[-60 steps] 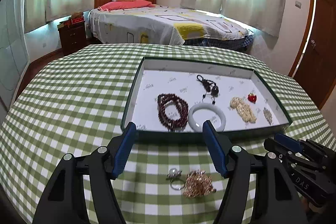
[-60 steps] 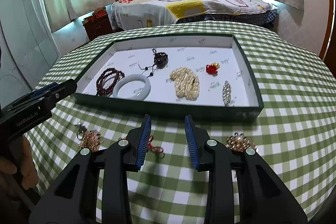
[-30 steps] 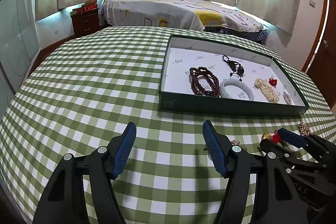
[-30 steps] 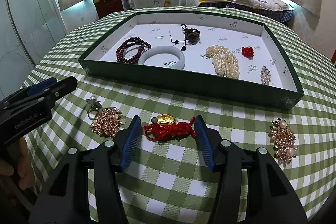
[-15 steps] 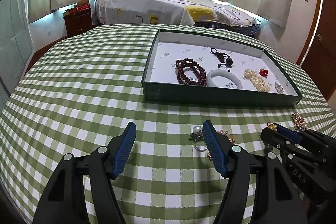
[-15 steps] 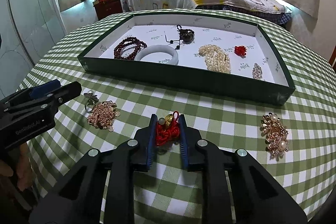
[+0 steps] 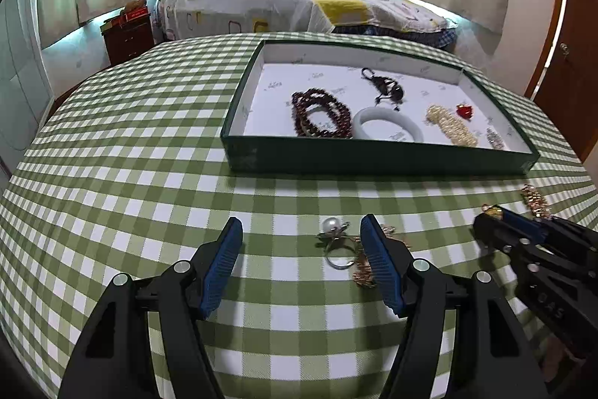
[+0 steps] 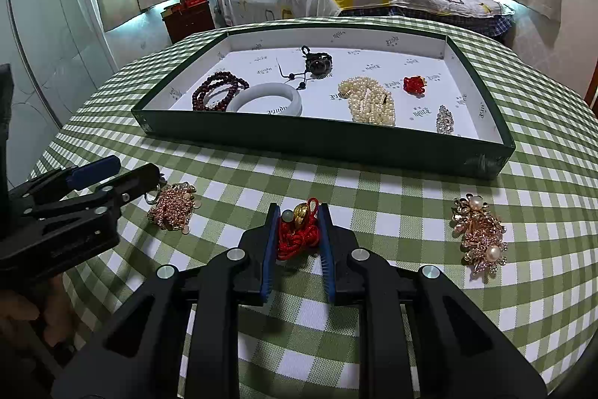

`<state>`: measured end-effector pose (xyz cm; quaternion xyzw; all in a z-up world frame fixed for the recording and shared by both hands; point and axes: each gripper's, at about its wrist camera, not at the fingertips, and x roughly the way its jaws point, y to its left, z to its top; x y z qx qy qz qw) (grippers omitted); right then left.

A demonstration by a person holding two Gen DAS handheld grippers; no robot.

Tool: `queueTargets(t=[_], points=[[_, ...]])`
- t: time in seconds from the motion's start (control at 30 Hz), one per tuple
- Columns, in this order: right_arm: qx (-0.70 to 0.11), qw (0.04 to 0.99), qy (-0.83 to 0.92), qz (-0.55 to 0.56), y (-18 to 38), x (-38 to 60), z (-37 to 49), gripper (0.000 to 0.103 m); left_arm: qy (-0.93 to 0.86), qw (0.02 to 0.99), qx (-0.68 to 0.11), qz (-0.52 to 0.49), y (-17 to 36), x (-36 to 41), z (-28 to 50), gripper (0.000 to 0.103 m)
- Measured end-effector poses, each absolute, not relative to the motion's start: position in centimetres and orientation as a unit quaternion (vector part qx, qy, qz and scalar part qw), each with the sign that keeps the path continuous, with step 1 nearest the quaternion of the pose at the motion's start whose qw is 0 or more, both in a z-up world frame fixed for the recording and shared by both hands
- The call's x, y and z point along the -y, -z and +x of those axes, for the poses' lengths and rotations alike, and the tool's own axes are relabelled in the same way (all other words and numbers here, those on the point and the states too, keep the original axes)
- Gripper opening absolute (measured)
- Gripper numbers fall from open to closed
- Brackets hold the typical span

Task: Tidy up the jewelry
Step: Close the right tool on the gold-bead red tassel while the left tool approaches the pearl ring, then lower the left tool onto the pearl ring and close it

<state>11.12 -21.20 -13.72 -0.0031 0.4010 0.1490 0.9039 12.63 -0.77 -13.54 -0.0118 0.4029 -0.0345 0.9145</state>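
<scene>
From the left wrist view, the left gripper (image 7: 301,234) fills the bottom of the frame with its blue-padded jaws spread wide and nothing between the pads. A pearl ring (image 7: 335,242) lies on the green checked tablecloth (image 7: 130,144) inside that gap, close to the right finger, and a heap of gold chain (image 7: 364,270) peeks out from behind that finger. In the upper right of the frame sits the green tray (image 7: 373,157), holding a dark bead bracelet (image 7: 321,114), a white bangle (image 7: 388,126), a pearl strand (image 7: 450,125) and a small red charm (image 7: 464,111). The other tool reaches in at the right edge.

From the right wrist view, the right gripper (image 8: 299,223) at lower centre is pinched nearly closed on a red cord ornament (image 8: 297,236), whose gold bead shows just above the fingertips; the ornament still rests on the cloth, below the tray's (image 8: 321,141) near wall. A gold pearl brooch (image 8: 478,234) lies at the right of the frame, apart from the gripper. At the left, the gold chain (image 8: 172,206) lies just beside the tip of the left tool.
</scene>
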Motion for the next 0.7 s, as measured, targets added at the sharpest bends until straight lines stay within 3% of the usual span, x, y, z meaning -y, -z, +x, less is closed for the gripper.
queueTargets(t=[0.23,0.47,0.63,0.7], points=[[-0.4,0.904,-0.148,-0.003,13.7,21.2,11.1,0.02,0.029,0.912,-0.409,-0.025,13.6,-0.5,12.6,0.062],[-0.4,0.905,-0.148,-0.003,13.7,21.2,11.0,0.021,0.045,0.909,-0.413,-0.024,13.7,0.0,12.5,0.05],[-0.4,0.905,-0.148,-0.003,13.7,21.2,11.0,0.021,0.054,0.908,-0.415,-0.03,13.7,0.1,12.7,0.03],[-0.399,0.905,-0.148,-0.002,13.7,21.2,10.9,0.021,0.056,0.908,-0.415,-0.029,13.7,0.1,12.7,0.027]])
